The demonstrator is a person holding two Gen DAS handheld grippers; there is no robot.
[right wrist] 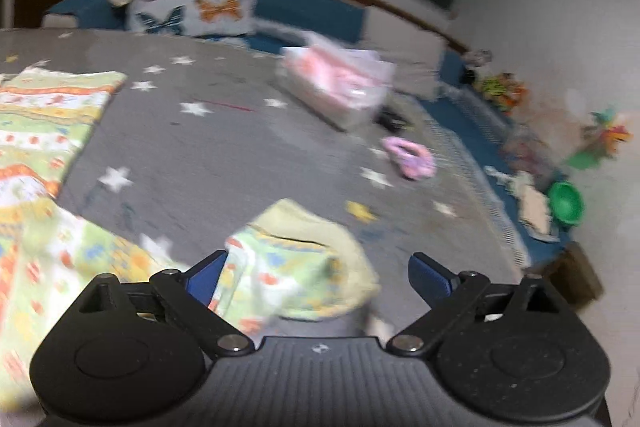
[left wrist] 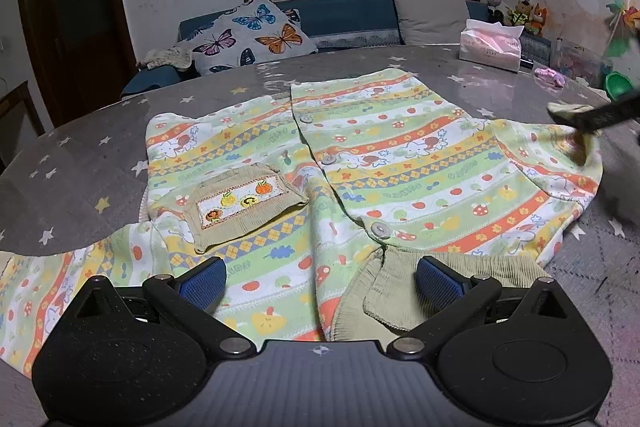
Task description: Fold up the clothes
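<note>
The patterned cardigan is lying spread on the counter, both the left tongs and right tongs being held wide open and empty, so the loose sleeve cuff at lower centre is risking being snagged or missed.

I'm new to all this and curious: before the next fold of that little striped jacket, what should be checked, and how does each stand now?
1. Jacket spread flat on table: ok.
2. Left gripper open over the collar: ok.
3. Right gripper open: ok.
4. Sleeve cuff between its fingers: ok.
5. Cuff gripped: not ok.
6. Tissue pack clear of jacket: ok.
</note>
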